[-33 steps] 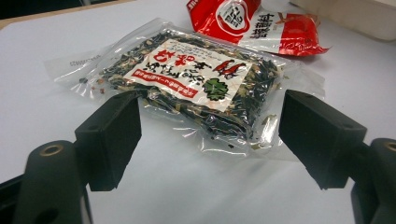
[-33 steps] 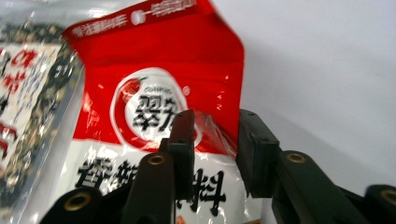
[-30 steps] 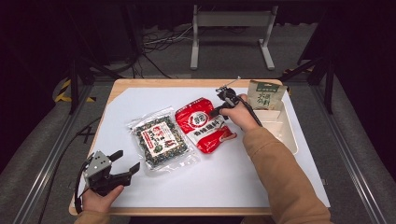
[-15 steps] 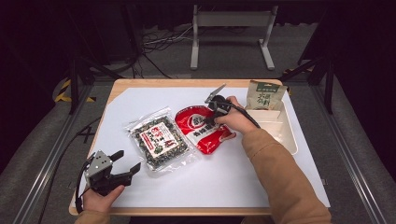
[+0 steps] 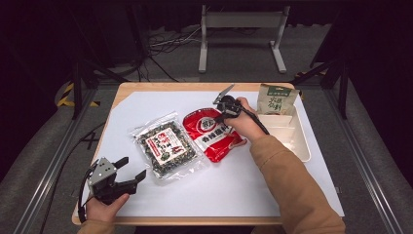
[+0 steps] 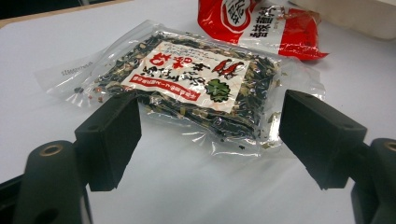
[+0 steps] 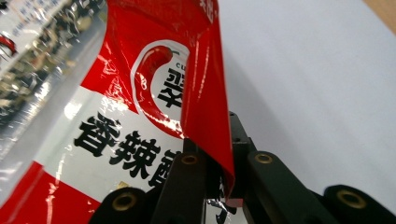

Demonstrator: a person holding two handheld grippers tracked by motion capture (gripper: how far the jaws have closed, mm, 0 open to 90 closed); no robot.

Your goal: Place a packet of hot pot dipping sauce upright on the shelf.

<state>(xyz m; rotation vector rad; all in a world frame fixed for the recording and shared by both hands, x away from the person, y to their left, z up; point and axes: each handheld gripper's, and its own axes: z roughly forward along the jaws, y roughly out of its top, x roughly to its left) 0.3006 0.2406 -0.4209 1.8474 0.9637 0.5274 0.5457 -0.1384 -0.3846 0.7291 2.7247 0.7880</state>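
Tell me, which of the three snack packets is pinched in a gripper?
The red packet: the right gripper pinches its edge. The clear packet lies free; the green one stands in the tray.

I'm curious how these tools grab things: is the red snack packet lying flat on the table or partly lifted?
Partly lifted. The right gripper is shut on the red packet, whose edge curls up between the jaws; the rest lies on the table.

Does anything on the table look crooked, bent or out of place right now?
Yes. The red glossy snack bag has its edge folded upward, pinched in the right tool. The clear seaweed packet lies askew on the white mat; nothing looks spilled or torn.
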